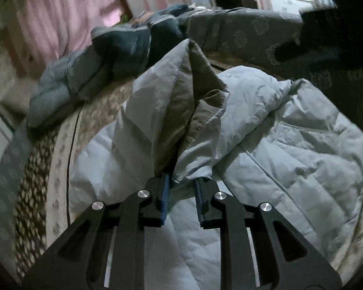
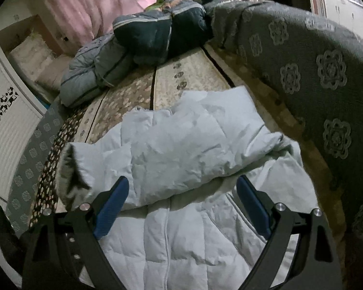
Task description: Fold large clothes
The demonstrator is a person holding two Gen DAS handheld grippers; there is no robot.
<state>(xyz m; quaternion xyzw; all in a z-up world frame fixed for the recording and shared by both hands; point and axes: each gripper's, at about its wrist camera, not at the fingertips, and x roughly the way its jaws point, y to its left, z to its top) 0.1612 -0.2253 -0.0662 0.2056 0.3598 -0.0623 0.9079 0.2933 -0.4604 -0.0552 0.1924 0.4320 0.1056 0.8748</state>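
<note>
Two jackets further back on the patterned bed cover (image 2: 193, 79), well apart from the work: dark blue padded jacket (image 2: 157, 33) bunched near the grey floral backrest (image 2: 302, 72), grey-blue quilted jacket (image 2: 92, 72) touching it on the near left side. Closer in, spread across the cover, pale grey puffer jacket (image 2: 181, 140), zip side up, one sleeve folded across the chest, fur trim (image 2: 70, 176) at the left edge. Right gripper (image 2: 182, 186) just above that folded sleeve, blue pads spread wide to either side, holding nothing. Left gripper (image 1: 182, 193) tilted down over the same jacket, jaws drawn close with only a narrow gap, pinching at the tips a fold of pale shell and taupe lining (image 1: 181, 111) standing up in a peak ahead of the pads. Pink curtain (image 2: 96, 7) behind the bed, blurred in the left wrist view.
</note>
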